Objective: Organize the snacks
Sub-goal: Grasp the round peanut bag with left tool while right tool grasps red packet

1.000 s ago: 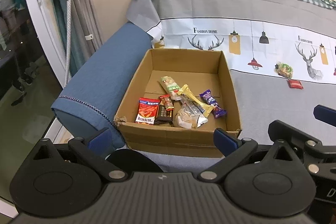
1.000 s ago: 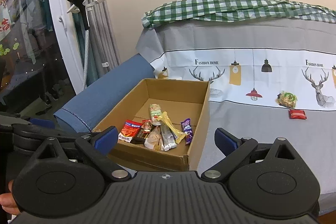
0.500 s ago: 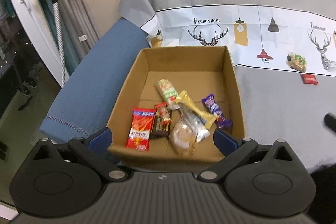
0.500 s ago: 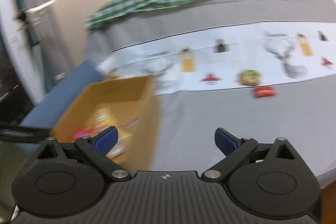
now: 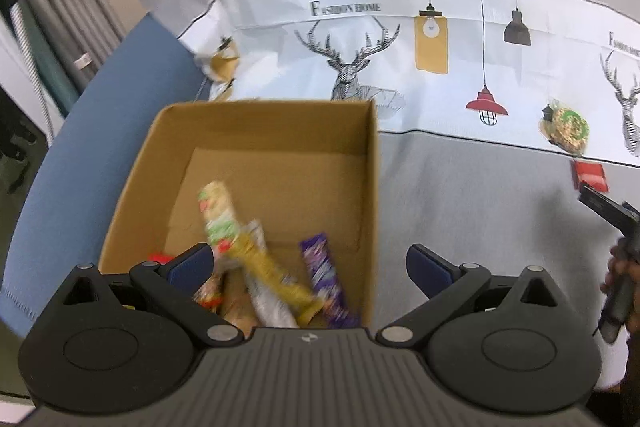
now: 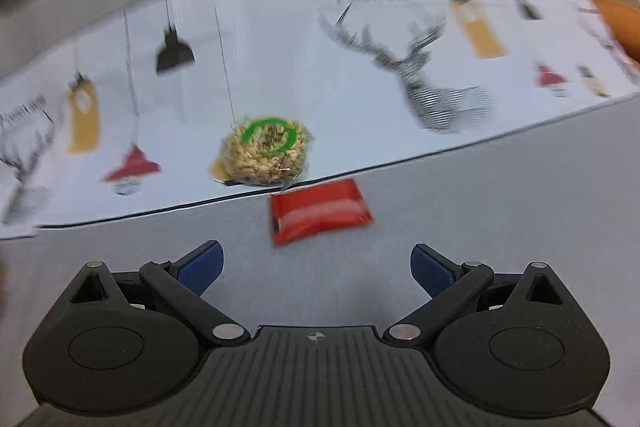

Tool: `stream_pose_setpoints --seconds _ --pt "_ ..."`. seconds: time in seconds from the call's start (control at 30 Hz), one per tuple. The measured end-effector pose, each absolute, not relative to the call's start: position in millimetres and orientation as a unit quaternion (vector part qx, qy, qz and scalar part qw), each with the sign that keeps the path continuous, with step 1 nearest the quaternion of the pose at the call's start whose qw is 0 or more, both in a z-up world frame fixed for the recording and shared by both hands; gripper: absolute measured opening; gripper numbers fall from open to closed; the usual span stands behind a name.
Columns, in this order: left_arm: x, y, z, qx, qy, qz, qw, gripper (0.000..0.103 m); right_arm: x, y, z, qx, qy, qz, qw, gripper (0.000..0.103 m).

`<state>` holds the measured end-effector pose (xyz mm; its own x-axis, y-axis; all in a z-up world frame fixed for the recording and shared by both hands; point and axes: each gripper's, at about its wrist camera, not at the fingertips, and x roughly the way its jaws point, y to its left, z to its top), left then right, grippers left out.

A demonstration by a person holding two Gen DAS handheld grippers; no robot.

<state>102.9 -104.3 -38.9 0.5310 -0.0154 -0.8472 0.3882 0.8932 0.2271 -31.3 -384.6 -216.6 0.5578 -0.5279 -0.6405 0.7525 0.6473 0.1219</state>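
Observation:
A cardboard box (image 5: 372,163) sits on the covered sofa and holds several snack packets, among them a yellow one (image 5: 272,271) and a purple bar (image 5: 324,279). My left gripper (image 5: 310,267) hovers open over the box's near right corner. Out on the cover lie a small red packet (image 6: 318,215) and a round oat-coloured snack with a green ring (image 6: 264,149). My right gripper (image 6: 316,267) is open just short of the red packet, nothing between its fingers. In the left wrist view the red packet (image 5: 590,175) and round snack (image 5: 566,127) lie at far right.
The sofa wears a grey cover (image 5: 460,187) with a white band printed with deer and lamps. A blue armrest (image 5: 100,131) borders the box on the left. A hand (image 5: 624,279) holding the other gripper shows at the right edge. An orange object (image 6: 620,23) sits far right.
Both grippers moved forward and rightward. The right one swung away from the box and closed in on the red packet. The left one came nearer over the box.

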Motion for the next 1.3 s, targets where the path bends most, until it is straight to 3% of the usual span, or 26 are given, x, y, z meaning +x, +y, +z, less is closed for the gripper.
stream_pose_setpoints --seconds 0.13,0.17,0.2,0.27,0.5,0.7,0.83,0.9,0.97,1.1,1.3 --pt "125 -156 -56 0.218 0.463 -0.129 0.849 0.103 11 -434 -255 0.187 0.324 -0.374 0.849 0.1" --pt "131 -172 -60 0.222 0.459 -0.138 0.849 0.103 14 -439 -260 0.174 0.318 -0.384 0.849 0.093" --pt "135 -185 -64 0.224 0.454 -0.148 0.849 0.103 13 -440 -261 0.153 0.312 -0.397 0.85 0.074" --pt "143 -220 -73 0.232 0.441 -0.172 0.85 0.103 -1 -442 -256 0.163 0.299 -0.407 0.848 0.063" --pt "157 -387 -138 0.246 0.423 -0.335 0.805 0.103 -86 -459 -256 0.245 0.294 -0.564 0.732 0.063" --pt "148 -501 -212 0.291 0.464 -0.421 0.723 0.103 -119 -478 -267 0.258 0.267 -0.593 0.714 0.066" --pt "149 -538 -247 0.345 0.455 -0.384 0.725 0.103 -119 -481 -269 0.257 0.265 -0.587 0.721 0.067" --pt "157 -547 -263 0.353 0.482 -0.362 0.716 0.1 -120 -482 -268 0.257 0.264 -0.583 0.725 0.067" --pt "163 -537 -259 0.298 0.501 -0.359 0.729 0.083 -122 -485 -268 0.258 0.263 -0.58 0.727 0.065" --pt "147 -507 -224 0.295 0.444 -0.349 0.771 0.082 -126 -488 -263 0.271 0.249 -0.578 0.728 0.057" --pt "108 -392 -139 0.257 0.433 -0.353 0.789 0.083 -131 -464 -230 0.269 0.154 -0.56 0.768 0.056"
